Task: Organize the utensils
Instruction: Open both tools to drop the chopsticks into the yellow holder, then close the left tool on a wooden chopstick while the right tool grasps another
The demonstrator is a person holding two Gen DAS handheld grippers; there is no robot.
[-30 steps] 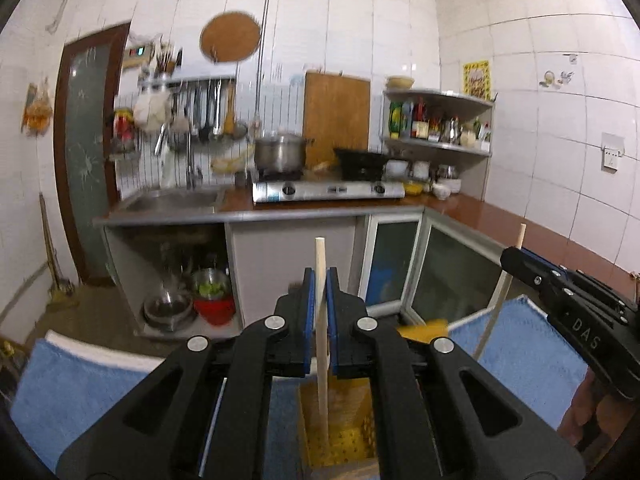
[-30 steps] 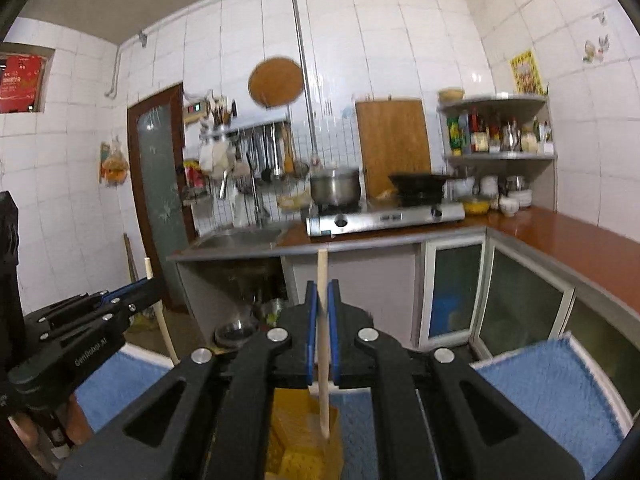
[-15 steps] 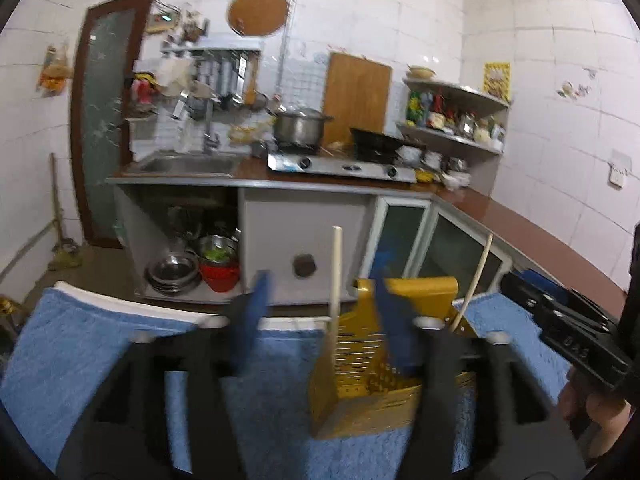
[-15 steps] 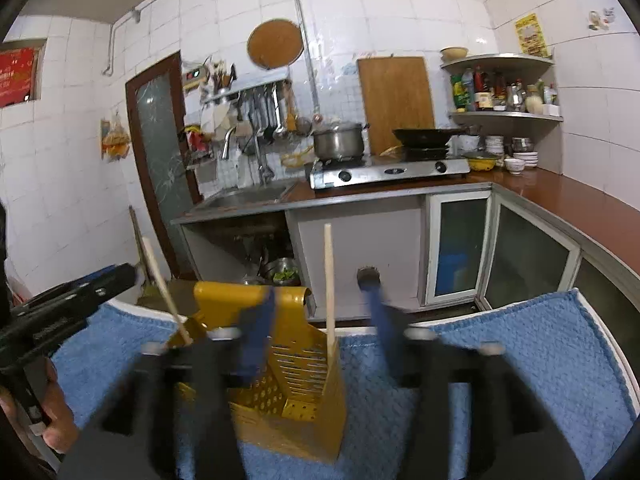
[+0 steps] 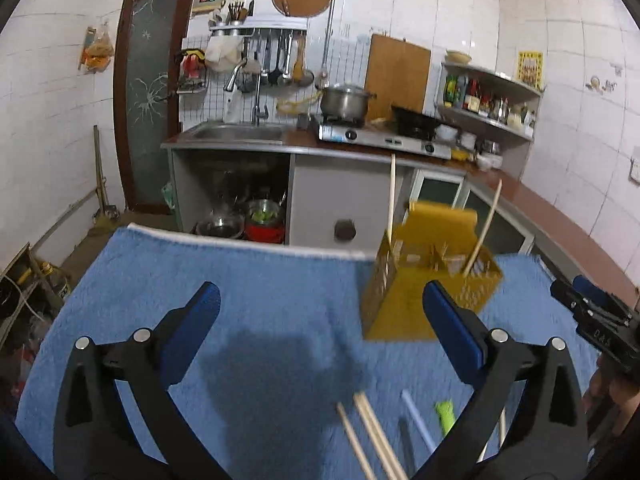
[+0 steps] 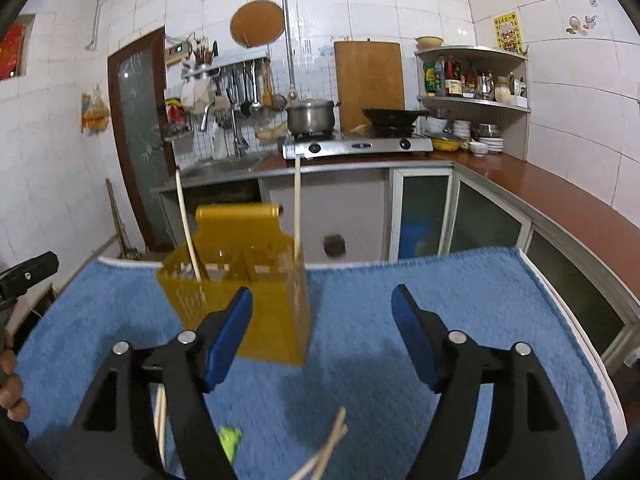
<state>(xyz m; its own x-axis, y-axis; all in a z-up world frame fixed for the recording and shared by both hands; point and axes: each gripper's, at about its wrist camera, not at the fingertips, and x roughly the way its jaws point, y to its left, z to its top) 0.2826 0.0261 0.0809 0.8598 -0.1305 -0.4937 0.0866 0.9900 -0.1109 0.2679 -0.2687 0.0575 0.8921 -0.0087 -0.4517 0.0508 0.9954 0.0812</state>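
Right wrist: holder (image 6: 256,304) beyond gripper (image 6: 322,312)

Home kitchen. White-tiled walls; steel sink (image 5: 236,133) with tap; two-burner gas stove (image 6: 358,147) carrying a pot (image 6: 311,115) and wok; ladles hung on a rail; corner shelf (image 6: 474,76) of sauce bottles and stacked bowls.

One yellow perforated plastic utensil holder (image 6: 256,296) stands on the one blue towel (image 6: 460,304). Two pale wooden chopsticks stand in it, one at its left end (image 6: 188,236) and one at its right end (image 6: 297,208). Near the camera lie two more wooden chopsticks (image 5: 370,436) side by side, one pale blue stick (image 5: 416,420) and one bright green piece (image 5: 446,416).
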